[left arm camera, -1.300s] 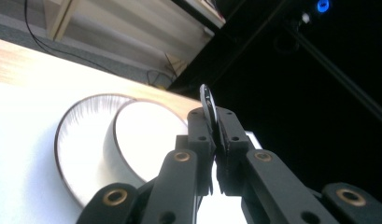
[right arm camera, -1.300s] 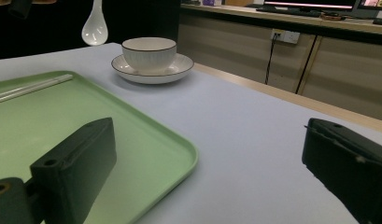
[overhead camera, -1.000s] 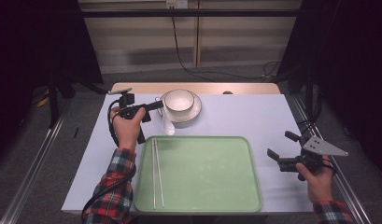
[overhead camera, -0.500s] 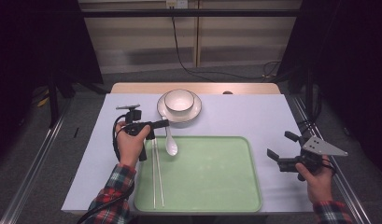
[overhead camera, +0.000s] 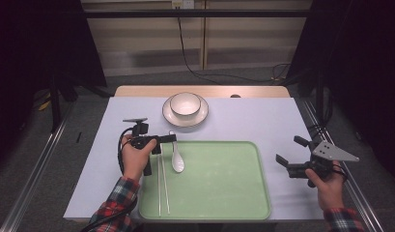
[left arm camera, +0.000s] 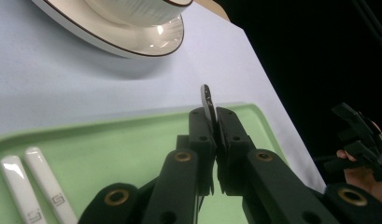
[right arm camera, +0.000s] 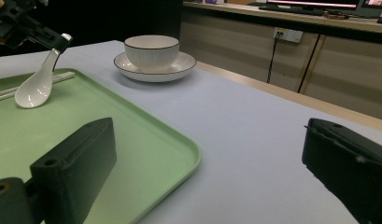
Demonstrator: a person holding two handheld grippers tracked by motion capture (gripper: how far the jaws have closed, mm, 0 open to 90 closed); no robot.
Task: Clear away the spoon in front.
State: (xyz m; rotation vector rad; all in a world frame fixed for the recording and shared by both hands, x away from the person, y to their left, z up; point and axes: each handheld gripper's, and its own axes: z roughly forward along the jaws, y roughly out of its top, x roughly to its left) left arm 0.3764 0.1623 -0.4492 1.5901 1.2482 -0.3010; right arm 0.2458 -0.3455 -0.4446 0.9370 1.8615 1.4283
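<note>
My left gripper (overhead camera: 170,139) is shut on the handle of a white spoon (overhead camera: 177,160), and the handle tip (left arm camera: 207,99) pokes out above the closed jaws. The spoon's bowl end (right arm camera: 35,89) hangs down onto the green tray (overhead camera: 219,193), just right of a pair of white chopsticks (overhead camera: 161,186) lying in the tray. At the table's right edge my right gripper (overhead camera: 289,150) is open with nothing between its jaws, which frame the tray's corner (right arm camera: 179,154) in the right gripper view.
A white bowl (overhead camera: 185,104) stands on a white plate (overhead camera: 185,119) at the back middle of the pale blue table (overhead camera: 262,121). The plate's rim (left arm camera: 132,44) lies just beyond the tray's far edge. Dark floor and rails surround the table.
My left gripper has carried the spoon down and toward the near side, from beside the plate to the tray's left part. The right gripper has not moved.
</note>
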